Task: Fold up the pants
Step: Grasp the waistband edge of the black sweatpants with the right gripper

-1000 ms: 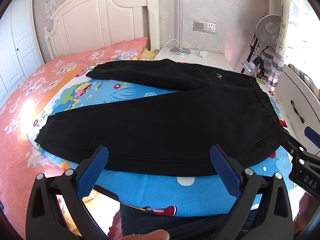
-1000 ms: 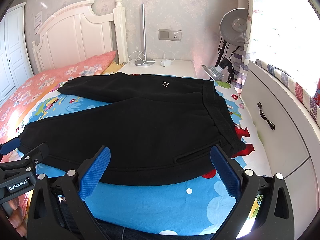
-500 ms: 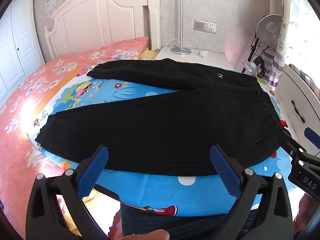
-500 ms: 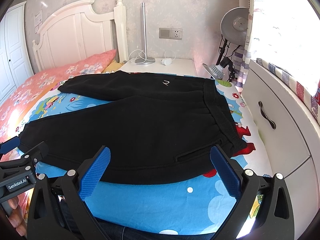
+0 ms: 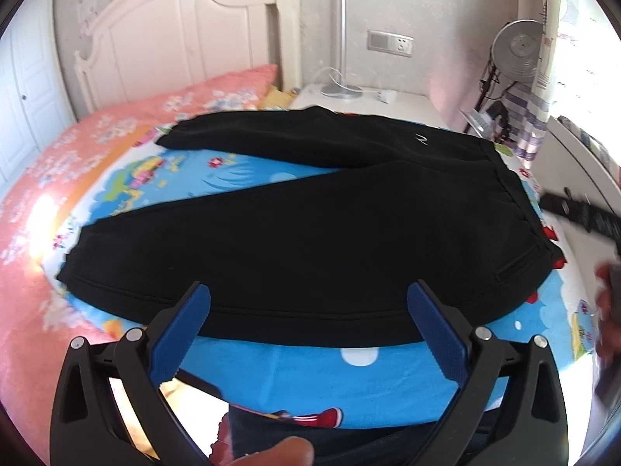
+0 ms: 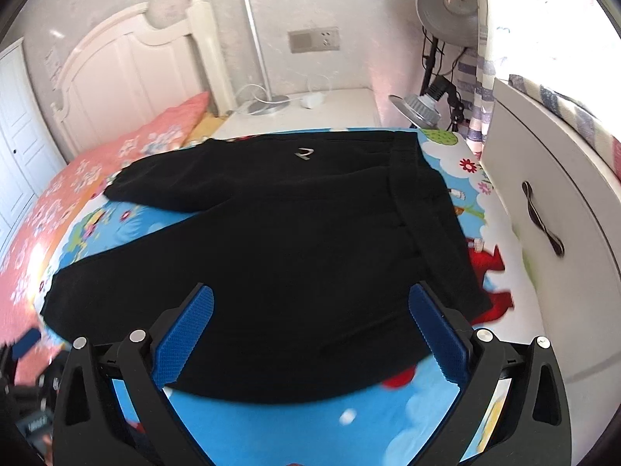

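Blue pads: set on both grippers, jaws spread wide, nothing pinched.
Left gripper (image 5: 308, 330): held over the near edge of the pants, not touching.
Right gripper (image 6: 310, 330): held above the near leg by the waistband.
Pants (image 5: 310, 233): black, laid flat on the blue cartoon sheet (image 5: 310, 369), waistband right, legs spread leftward.
Nightstand (image 6: 310, 112): seen beyond the far leg.

Left gripper (image 5: 308, 328) in matte black plastic with ribbed blue pads (image 5: 182, 334), silver screw heads on the arms, right gripper (image 6: 310, 330) built alike, textured blue pads (image 6: 436, 336), dark trousers worn below.
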`<action>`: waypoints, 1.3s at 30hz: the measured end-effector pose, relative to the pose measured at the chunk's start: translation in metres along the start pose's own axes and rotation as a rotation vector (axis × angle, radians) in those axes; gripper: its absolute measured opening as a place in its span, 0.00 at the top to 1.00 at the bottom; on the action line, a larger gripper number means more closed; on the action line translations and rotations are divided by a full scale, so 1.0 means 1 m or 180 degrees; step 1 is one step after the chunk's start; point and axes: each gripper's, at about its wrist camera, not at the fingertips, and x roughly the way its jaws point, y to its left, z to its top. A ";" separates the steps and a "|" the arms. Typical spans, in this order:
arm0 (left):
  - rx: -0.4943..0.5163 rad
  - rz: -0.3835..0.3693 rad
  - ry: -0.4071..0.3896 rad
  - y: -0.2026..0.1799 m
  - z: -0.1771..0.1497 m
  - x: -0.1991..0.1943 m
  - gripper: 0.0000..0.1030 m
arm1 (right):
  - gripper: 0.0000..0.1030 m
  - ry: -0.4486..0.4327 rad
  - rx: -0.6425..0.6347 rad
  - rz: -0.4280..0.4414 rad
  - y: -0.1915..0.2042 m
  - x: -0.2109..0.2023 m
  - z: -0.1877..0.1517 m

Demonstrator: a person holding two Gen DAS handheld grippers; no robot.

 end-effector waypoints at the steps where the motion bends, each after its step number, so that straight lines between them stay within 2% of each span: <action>1: -0.0006 -0.0033 0.0028 0.000 0.000 0.004 0.02 | 0.05 0.0097 0.0002 -0.0041 -0.012 0.017 0.018; 5: -0.0102 -0.0251 0.0183 0.003 0.005 0.027 0.02 | 0.05 0.0438 -0.0002 0.0027 -0.050 0.076 0.071; 10: -0.0221 -0.0542 0.0314 0.006 0.009 0.057 0.02 | 0.05 0.0598 -0.0006 -0.0115 -0.099 0.142 0.135; 11: -0.0232 -0.0579 0.0327 0.006 0.009 0.063 0.02 | 0.09 0.0619 -0.0003 -0.0161 -0.108 0.153 0.143; 12: -0.0248 -0.0595 0.0343 0.006 0.010 0.068 0.02 | 0.24 0.0690 -0.0002 -0.0232 -0.117 0.167 0.152; 14: -0.0282 -0.0610 0.0404 0.007 0.010 0.078 0.02 | 0.29 0.0853 0.0034 -0.0303 -0.132 0.193 0.165; 16: -0.0324 -0.0596 0.0494 0.008 0.012 0.091 0.02 | 0.27 0.0922 0.0041 -0.0286 -0.141 0.209 0.174; 18: -0.0368 -0.0562 0.0555 0.011 0.014 0.100 0.02 | 0.14 0.0897 0.0014 -0.0347 -0.148 0.225 0.186; 28: -0.0564 -0.0358 0.0679 0.032 0.026 0.122 0.02 | 0.16 0.1090 -0.0214 -0.0023 -0.155 0.279 0.203; 29: -0.0578 -0.0346 0.0691 0.033 0.027 0.124 0.02 | 0.19 0.1106 -0.0269 0.0031 -0.153 0.282 0.203; 31: -0.0603 -0.0314 0.0728 0.035 0.029 0.128 0.02 | 0.33 0.1130 -0.0308 0.0211 -0.152 0.286 0.203; 32: -0.0616 -0.0305 0.0741 0.035 0.030 0.130 0.02 | 0.44 0.1131 -0.0294 0.0317 -0.151 0.285 0.203; 34: -0.0640 -0.0292 0.0752 0.037 0.033 0.132 0.02 | 0.47 0.1084 -0.0378 0.0323 -0.148 0.281 0.205; 36: -0.0642 -0.0282 0.0747 0.037 0.037 0.134 0.02 | 0.59 0.1038 -0.0491 0.0372 -0.144 0.274 0.207; 39: -0.0622 -0.0290 0.0726 0.035 0.044 0.135 0.02 | 0.68 0.0833 -0.0559 0.0389 -0.139 0.253 0.214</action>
